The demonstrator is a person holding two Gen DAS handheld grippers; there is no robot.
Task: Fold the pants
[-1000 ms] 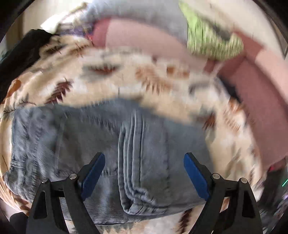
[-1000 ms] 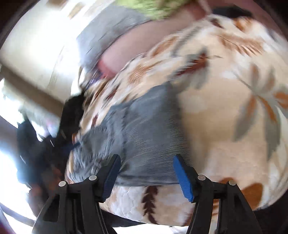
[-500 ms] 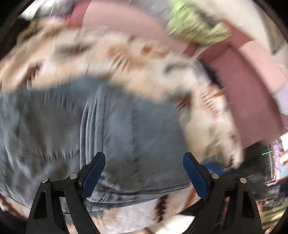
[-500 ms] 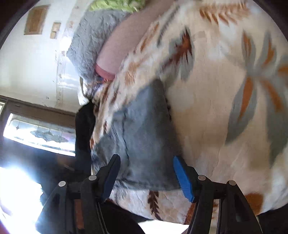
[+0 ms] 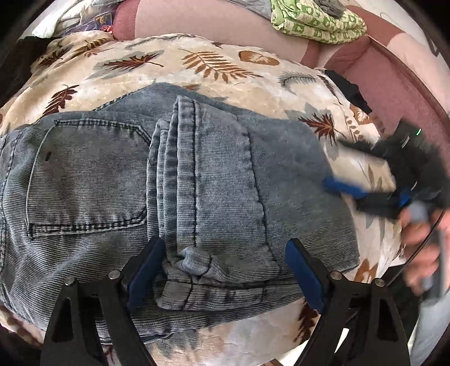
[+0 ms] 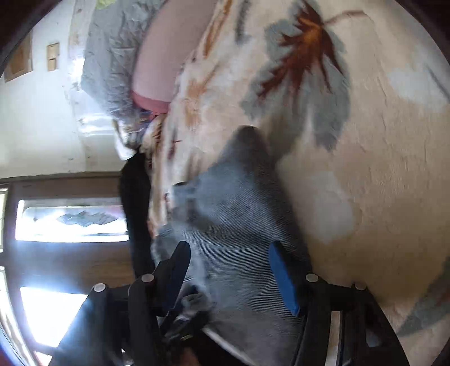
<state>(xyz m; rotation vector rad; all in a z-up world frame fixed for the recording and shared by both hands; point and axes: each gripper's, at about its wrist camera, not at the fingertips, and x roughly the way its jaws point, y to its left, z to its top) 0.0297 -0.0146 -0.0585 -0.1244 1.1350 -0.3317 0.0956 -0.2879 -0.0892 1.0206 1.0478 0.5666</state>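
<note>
Folded jeans (image 5: 197, 180) lying on the leaf-print blanket (image 5: 219, 67), left tongs (image 5: 222, 270) spread open just above the hem edge, right tongs (image 6: 227, 270) closing, nothing pinched, at the fold's side: final fold pending, requiring both to grip denim.

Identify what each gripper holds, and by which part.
Neither holds anything: left gripper stands open over the jeans; right gripper, closing, straddles their edge ungripped.

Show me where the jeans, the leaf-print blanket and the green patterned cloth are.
jeans (image 5: 213, 180): left wrist view, on the folded leg panel.
leaf-print blanket (image 5: 219, 64): left wrist view, on a brown fern leaf.
green patterned cloth (image 5: 317, 24): left wrist view, mid-bundle.
</note>
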